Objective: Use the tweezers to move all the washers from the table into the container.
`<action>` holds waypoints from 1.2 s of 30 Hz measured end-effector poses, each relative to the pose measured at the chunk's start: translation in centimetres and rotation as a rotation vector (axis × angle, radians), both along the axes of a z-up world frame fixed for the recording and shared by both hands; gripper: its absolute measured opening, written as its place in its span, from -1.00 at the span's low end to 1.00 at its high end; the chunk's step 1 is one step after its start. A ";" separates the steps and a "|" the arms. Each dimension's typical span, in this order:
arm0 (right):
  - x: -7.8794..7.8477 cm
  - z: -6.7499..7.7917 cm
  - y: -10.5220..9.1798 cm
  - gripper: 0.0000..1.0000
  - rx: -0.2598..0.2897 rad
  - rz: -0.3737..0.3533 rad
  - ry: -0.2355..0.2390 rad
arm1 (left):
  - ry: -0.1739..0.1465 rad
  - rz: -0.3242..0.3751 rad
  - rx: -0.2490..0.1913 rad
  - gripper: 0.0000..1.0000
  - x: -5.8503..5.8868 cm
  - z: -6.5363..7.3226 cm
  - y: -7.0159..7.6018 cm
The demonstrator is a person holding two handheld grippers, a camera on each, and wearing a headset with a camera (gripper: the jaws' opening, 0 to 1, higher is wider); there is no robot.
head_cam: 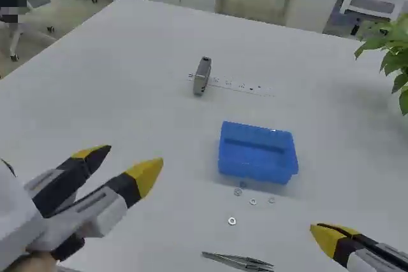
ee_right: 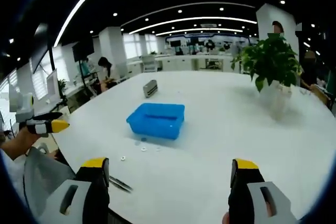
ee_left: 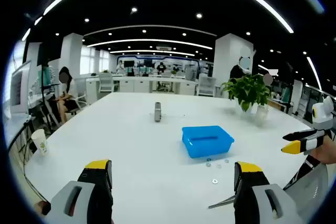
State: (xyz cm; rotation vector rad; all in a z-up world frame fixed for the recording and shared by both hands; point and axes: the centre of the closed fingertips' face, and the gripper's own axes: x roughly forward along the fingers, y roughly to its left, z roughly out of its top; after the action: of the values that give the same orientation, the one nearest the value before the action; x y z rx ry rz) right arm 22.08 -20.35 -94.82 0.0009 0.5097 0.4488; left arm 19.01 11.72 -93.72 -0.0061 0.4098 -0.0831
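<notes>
Left gripper: jaws spread wide, nothing between them, at 8 o'clock from the blue container.

Grey metal block: on the table at 11 o'clock from the container, well apart from it.

Tweezers: flat on the table at 6 o'clock from the container, not gripped.

Washers: four, on the table between the tweezers and the container, three near its front wall.

Right gripper: jaws spread wide, empty, at 4 o'clock from the container.

Potted plant: at 2 o'clock.
</notes>
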 end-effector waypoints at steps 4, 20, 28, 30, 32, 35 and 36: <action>0.3 0.4 -0.1 0.96 0.015 -0.019 -0.002 | 0.019 -0.014 0.001 0.98 0.1 -0.2 -0.4; 0.4 -0.3 0.0 0.95 -0.006 -0.027 0.024 | 0.048 -0.085 -0.014 0.98 -0.5 -1.1 -2.0; 0.0 -0.6 1.4 0.95 -0.041 0.012 0.025 | 0.081 -0.140 0.002 0.98 -0.9 -1.8 -2.3; 0.0 -0.7 1.7 0.95 -0.038 0.017 0.025 | 0.078 -0.148 0.005 0.98 -0.9 -1.6 -2.3; 0.0 -0.8 2.1 0.93 -0.040 0.023 0.027 | 0.079 -0.156 0.003 0.98 -0.9 -1.5 -2.3; 0.1 -0.9 2.3 0.93 -0.046 0.027 0.030 | 0.084 -0.169 0.005 0.92 -0.9 -1.5 -2.5; 0.0 -1.0 2.3 0.93 -0.051 0.029 0.030 | 0.087 -0.172 0.007 0.90 -0.9 -1.5 -2.5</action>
State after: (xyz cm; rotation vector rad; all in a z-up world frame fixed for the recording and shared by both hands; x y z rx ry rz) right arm 22.12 -18.07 -95.82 -0.0486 0.5513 0.4648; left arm 18.07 9.22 -95.26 0.0323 0.4968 -0.2517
